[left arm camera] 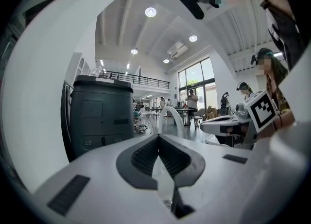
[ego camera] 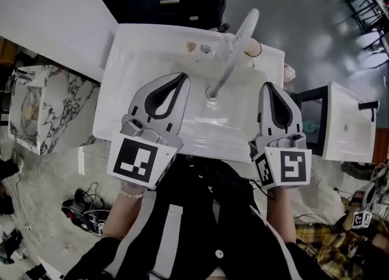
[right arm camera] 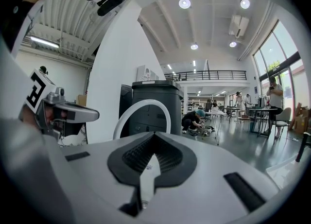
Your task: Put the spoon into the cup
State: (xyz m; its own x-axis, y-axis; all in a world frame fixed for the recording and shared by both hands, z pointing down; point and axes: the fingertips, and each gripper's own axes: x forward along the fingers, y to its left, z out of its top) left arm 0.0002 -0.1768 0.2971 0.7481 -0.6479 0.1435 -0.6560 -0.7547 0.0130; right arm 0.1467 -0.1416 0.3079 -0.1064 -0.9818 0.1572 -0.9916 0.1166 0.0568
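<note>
Left gripper (ego camera: 181, 78) and right gripper (ego camera: 268, 85), both closed, flank the sink faucet (ego camera: 234, 51).

We take the white sink (ego camera: 130, 42) as landmark. Over it, the pale grey left gripper (ego camera: 181, 77) and right gripper (ego camera: 268, 85) carry black pads (left arm camera: 143, 159) and black-and-white square markers (ego camera: 137, 159). To its left lies a white marble counter (ego camera: 61, 99), veined black.

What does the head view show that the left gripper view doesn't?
Only the head view: the white sink basin, its drain and the person's dark clothing. Only the left gripper view: ceiling lights and people standing by tall windows. Both: the curved faucet, the right claw, and the left claw with its jaws together and nothing between them.
</note>
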